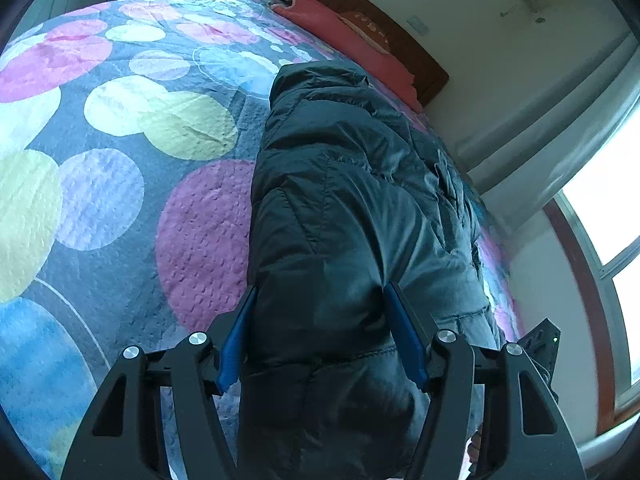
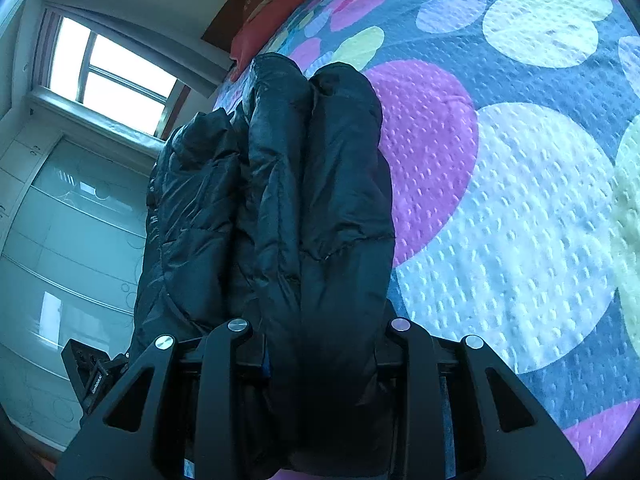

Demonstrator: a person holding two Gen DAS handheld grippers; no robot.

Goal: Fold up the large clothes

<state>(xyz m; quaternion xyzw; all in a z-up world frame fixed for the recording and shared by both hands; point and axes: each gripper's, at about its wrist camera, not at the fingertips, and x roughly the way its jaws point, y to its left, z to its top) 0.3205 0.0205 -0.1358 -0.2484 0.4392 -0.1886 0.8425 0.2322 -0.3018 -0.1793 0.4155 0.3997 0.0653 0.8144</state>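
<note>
Black, quilted and slightly shiny, the puffer jacket (image 1: 352,208) lies on the bed, folded into a long, thick bundle that runs away from both cameras toward the headboard. In the left wrist view the left hand-held gripper (image 1: 320,308) straddles the near end of the bundle: its blue pads (image 1: 404,336) stand on either side of the padded cloth and seem to rest against it, but whether they press on it I cannot tell. In the right wrist view the jacket (image 2: 320,200) bulges up in two rounded folds, and the right hand-held gripper (image 2: 320,344) has its fingers buried in the fabric, clamped on a thick fold; the fingertips are hidden by the cloth. Under the jacket is a dark grey bedspread (image 1: 132,184) printed with large pink, purple, yellow, white and blue circles. A red pillow (image 1: 344,32) lies at the head of the bed against a brown wooden headboard (image 1: 384,28). A bright window (image 2: 108,72) shows beyond the bed's edge.
</note>
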